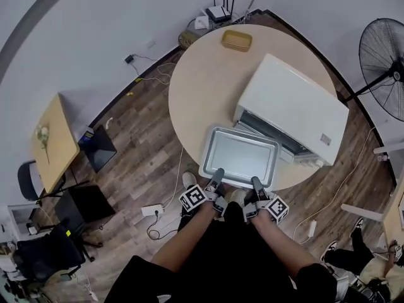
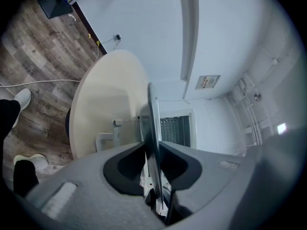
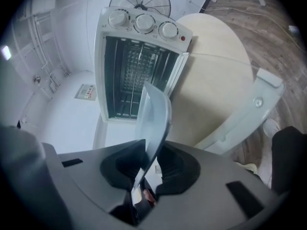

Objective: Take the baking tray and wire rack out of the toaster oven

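Observation:
The silver baking tray [image 1: 242, 156] is out of the white toaster oven [image 1: 291, 106] and held flat over the near edge of the round table [image 1: 208, 87]. My left gripper [image 1: 219, 173] is shut on the tray's near rim at the left, and my right gripper [image 1: 255, 183] is shut on it at the right. In the left gripper view the tray [image 2: 152, 128] shows edge-on between the jaws. The right gripper view has the tray [image 3: 156, 116] in its jaws too, before the open oven [image 3: 136, 61]. A wire rack [image 3: 134, 75] sits inside the oven cavity.
The oven door [image 3: 244, 114] hangs open over the table. A yellow dish [image 1: 237, 40] lies at the table's far edge. A standing fan [image 1: 385, 68] is at the right, a small wooden desk [image 1: 53, 141] at the left. Cables and a power strip [image 1: 151, 211] lie on the wood floor.

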Demonstrator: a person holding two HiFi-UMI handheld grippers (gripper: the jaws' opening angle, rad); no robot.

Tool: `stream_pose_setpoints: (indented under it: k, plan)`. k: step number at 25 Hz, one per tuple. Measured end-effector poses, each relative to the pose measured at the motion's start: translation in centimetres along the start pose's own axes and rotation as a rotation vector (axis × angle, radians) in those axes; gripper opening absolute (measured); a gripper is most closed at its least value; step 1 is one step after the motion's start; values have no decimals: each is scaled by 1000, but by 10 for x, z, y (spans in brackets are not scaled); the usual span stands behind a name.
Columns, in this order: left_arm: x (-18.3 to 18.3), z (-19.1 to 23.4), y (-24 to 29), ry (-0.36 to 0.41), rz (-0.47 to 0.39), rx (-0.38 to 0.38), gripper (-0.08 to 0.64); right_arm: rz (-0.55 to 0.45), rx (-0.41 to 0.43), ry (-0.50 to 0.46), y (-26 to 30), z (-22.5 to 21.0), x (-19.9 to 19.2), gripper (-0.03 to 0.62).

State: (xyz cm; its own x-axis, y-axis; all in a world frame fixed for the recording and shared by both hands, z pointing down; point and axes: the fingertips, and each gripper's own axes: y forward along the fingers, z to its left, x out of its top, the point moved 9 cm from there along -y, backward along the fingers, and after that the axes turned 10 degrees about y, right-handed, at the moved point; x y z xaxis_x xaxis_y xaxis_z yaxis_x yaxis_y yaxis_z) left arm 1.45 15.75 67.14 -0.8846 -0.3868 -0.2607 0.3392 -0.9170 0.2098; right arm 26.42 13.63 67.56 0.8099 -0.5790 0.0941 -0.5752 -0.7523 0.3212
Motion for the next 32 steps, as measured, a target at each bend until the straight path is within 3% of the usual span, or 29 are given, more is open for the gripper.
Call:
stream_pose_setpoints:
  k: [7, 12, 21, 32]
  plan:
    - [53, 13, -23, -2, -13, -16, 84, 32, -14, -16, 34, 14, -45, 75]
    - [95, 29, -40, -47, -43, -13, 84, 55, -41, -41, 64, 24, -82, 77]
    - [195, 63, -57, -57, -34, -32, 84, 49, -48, -58, 139, 50, -156, 77]
    - [308, 68, -50, 6, -7, -47, 86, 19, -9, -78, 220, 86, -211, 78]
